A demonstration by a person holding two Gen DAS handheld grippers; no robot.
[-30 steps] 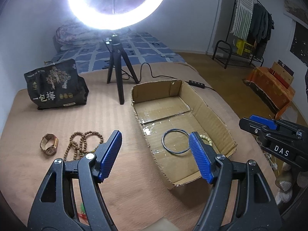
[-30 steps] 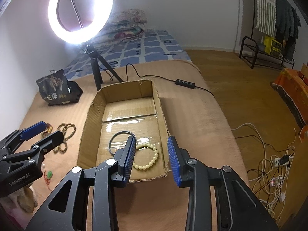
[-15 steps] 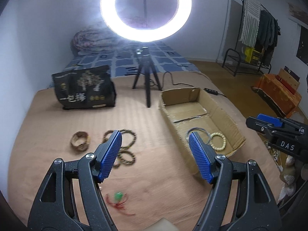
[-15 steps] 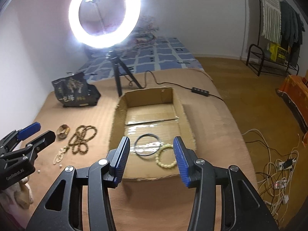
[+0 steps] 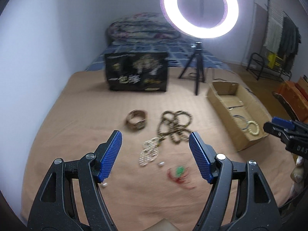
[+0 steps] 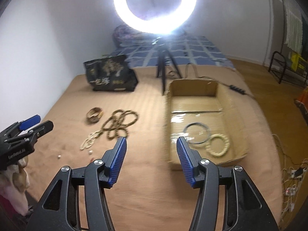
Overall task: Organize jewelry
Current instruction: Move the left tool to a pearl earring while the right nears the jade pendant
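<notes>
Jewelry lies scattered on the tan bed cover [image 5: 80,115], and everything below is placed against the cardboard box [image 6: 192,90] that sits open on it. Nearest the cameras, the left tool [image 5: 155,156] hangs released above the cover, jaws wide apart and holding nothing, well to the left of the box; the right tool [image 6: 151,161] is likewise spread and empty, its right finger over the box's near left corner. Left of the box and closest in lie a red cord with a green bead [image 5: 180,174], a couple of loose white beads [image 5: 161,164] and a heap of small pearl strands [image 5: 149,151]. Just beyond them, a long brown wooden bead necklace [image 5: 176,126] lies in loops, touching the pearls at its near end, and a tan woven bracelet [image 5: 136,119] rests further left, apart from it. Inside the box, toward its near end, a dark thin bangle [image 6: 196,132] and a cream bead bracelet [image 6: 219,145] lie side by side, overlapping slightly. Behind the box stands a black tripod [image 5: 197,71] carrying a lit ring light [image 5: 199,9], and left of that a black printed bag [image 5: 137,73]. Folded bedding [image 5: 142,27] rests against the far wall.
</notes>
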